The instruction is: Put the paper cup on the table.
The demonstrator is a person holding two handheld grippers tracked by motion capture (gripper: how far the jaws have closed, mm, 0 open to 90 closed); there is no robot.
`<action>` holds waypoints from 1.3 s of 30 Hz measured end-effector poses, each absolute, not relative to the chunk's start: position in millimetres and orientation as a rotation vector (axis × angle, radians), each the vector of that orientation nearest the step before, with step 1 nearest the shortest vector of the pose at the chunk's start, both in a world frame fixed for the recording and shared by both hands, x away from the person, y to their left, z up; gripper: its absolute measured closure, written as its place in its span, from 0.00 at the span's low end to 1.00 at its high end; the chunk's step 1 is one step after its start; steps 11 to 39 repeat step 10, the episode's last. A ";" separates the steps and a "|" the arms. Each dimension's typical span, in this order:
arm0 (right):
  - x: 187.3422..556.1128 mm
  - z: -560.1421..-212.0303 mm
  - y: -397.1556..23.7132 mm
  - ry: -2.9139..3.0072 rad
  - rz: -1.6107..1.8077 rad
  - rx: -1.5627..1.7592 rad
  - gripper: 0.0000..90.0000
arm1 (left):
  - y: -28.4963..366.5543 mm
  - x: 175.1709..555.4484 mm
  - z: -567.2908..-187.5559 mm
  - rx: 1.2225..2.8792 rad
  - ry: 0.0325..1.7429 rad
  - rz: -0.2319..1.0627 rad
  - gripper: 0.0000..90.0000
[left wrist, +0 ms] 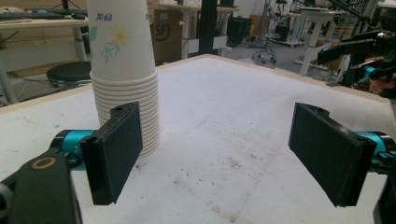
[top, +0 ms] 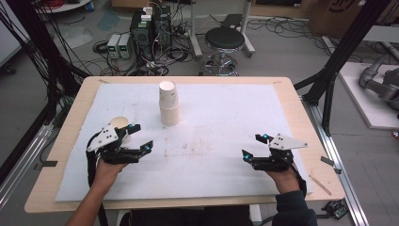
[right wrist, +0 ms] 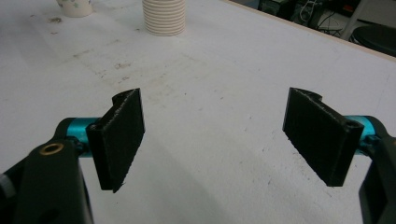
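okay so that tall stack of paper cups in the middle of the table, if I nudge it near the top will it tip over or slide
The stack of paper cups is tall over a narrow base, so a high nudge would probably tip it. Thin paper suggests it is light, and may skid on the white mat. Open jaws squeezing hard could dent it.

stool (top: 225, 40) black, on floor behind table | electronics boxes (top: 149, 28) with cables | white mat (top: 226, 117) stained

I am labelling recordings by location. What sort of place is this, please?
Most likely a robotics or electronics lab. Behind the padded table with its stack of paper cups, electronic units and tangled cables lie on the floor, beside a black stool and black frame posts.
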State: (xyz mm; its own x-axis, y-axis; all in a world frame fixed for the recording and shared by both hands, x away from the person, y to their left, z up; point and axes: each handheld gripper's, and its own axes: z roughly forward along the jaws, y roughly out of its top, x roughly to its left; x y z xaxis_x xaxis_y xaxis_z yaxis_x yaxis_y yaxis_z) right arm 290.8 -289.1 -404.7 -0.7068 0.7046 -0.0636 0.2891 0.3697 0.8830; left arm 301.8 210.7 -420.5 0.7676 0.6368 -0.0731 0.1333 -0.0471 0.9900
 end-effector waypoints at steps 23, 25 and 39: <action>290.7 -405.3 -293.9 2.194 1.294 0.877 0.23 | 207.4 303.6 -420.9 1.599 0.625 0.452 0.20; 290.7 -405.3 -293.9 2.194 1.294 0.877 0.23 | 207.4 303.6 -420.9 1.599 0.625 0.452 0.20; 290.7 -405.3 -293.9 2.194 1.294 0.877 0.23 | 207.4 303.6 -420.9 1.599 0.625 0.452 0.20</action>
